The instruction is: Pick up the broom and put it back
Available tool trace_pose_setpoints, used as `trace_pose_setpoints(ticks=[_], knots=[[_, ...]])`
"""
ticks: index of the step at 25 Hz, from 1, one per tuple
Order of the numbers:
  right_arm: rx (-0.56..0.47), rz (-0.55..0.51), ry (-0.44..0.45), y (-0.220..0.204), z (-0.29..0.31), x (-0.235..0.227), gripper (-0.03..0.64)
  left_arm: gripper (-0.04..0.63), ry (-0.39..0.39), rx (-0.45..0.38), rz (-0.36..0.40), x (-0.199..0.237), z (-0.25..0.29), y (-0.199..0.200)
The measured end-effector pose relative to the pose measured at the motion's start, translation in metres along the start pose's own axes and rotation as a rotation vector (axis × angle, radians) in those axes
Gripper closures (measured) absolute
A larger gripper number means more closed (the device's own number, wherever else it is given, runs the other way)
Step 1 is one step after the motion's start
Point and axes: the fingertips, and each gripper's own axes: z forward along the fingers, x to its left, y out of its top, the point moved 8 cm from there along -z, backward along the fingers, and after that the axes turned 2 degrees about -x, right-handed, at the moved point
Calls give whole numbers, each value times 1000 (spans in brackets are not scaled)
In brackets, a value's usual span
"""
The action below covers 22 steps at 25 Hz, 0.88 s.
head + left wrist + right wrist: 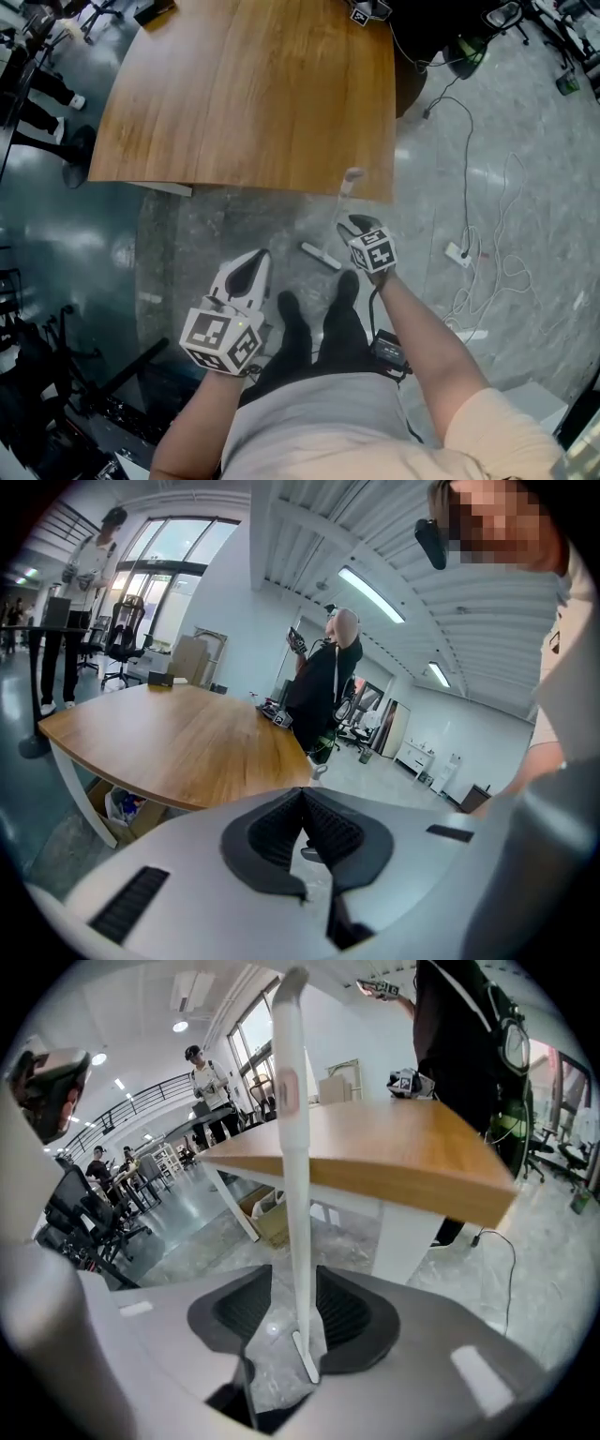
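The broom (292,1194) is a slim white pole standing nearly upright on the stone floor. Its narrow white head (321,255) lies on the floor, and its top (352,177) is beside the front edge of the wooden table (244,94). My right gripper (356,225) points down at it. In the right gripper view the pole rises between the jaws of the right gripper (298,1309), which stand open with a gap on each side. My left gripper (251,270) hovers to the left over the floor. The left gripper (302,803) has its tips together and holds nothing.
White cables and a power strip (459,253) trail over the floor at the right. A black box (386,349) lies by the person's shoes (291,309). A cardboard box (272,1222) sits under the table, and a person in black (469,1054) stands at its far side.
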Motion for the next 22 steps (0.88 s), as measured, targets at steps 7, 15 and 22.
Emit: trace_pose_setpoints(ticks=[7,15,22], knots=[[-223,-8,-44,68,-125,71,517,591,-102,-63,48,-18,-43,40],[-458,-83,-10,156,-230,203,573,591,-221,-145,107,-25,-93,80],[-600,-131,-34,186,-294,282,614,591,-264,-203,137,-37,-133,99]])
